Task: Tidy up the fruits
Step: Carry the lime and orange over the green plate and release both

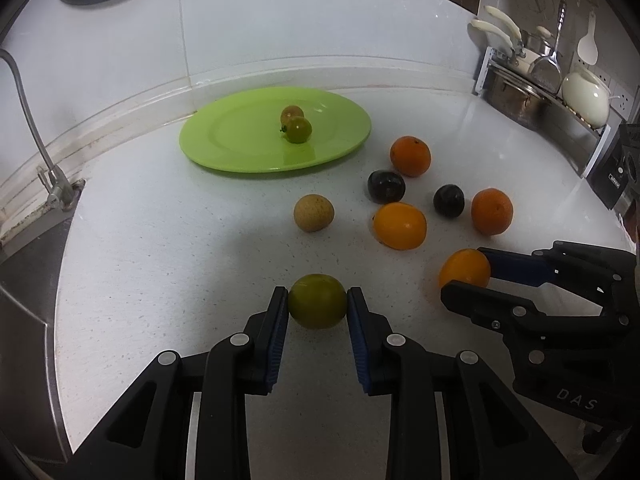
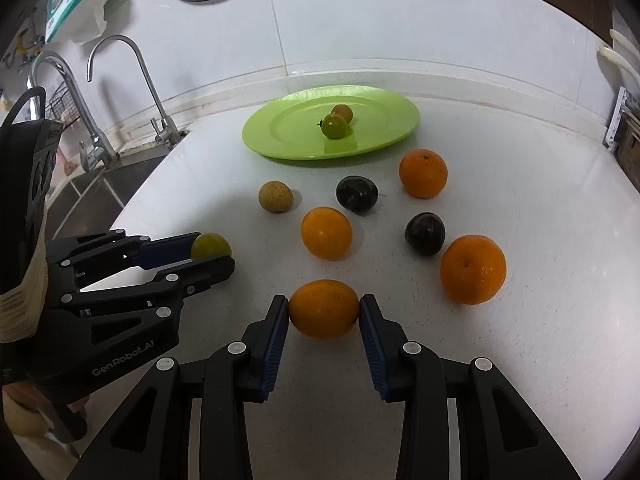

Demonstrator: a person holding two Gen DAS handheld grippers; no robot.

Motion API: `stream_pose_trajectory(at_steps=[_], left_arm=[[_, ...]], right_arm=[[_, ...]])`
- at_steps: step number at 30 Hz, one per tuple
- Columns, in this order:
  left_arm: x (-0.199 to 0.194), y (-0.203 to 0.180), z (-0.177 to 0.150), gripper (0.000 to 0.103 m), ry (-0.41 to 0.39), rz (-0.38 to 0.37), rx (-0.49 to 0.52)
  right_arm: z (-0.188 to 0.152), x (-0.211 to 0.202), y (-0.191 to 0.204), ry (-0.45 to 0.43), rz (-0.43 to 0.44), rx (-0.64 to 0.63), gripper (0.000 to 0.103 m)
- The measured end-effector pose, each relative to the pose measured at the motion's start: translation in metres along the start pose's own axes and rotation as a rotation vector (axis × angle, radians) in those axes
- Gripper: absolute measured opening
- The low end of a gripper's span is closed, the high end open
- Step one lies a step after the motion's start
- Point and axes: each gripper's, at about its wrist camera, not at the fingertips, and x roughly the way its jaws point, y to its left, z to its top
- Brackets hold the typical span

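A white speckled worktop (image 1: 160,240) fills both views, with a sink (image 2: 92,192) and tap at its left edge. Toward the back sits a lime green plate (image 1: 240,148) carrying two small fruits, a green one in front touching a brownish one behind. Loose on the worktop between plate and grippers lie two oranges (image 2: 423,173), a smaller yellow-orange citrus (image 2: 326,233), two dark plums (image 2: 357,194) and one tan round fruit (image 2: 275,197), each apart from the others. The right gripper (image 2: 324,312) has its blue-padded fingers pinching an orange citrus fruit (image 2: 323,309) at both sides, low on the worktop. Just beside it to the left, the left gripper (image 1: 318,304) has its fingers pinching a smaller green fruit (image 1: 317,301) the same way, pads pressed against its flanks.
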Motion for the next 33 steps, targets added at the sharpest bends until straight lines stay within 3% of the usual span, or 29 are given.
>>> stream_pose_trajectory(at_steps=[19, 33], left_arm=[[-0.054, 0.002, 0.020, 0.030, -0.126, 0.037, -0.015], [-0.073, 0.016, 0.060, 0.030, -0.217, 0.082, -0.021]], right_arm=[[0.026, -0.043, 0.012, -0.147, 0.013, -0.049, 0.037], [0.080, -0.061, 0.016, -0.260, 0.020, -0.116, 0.037]])
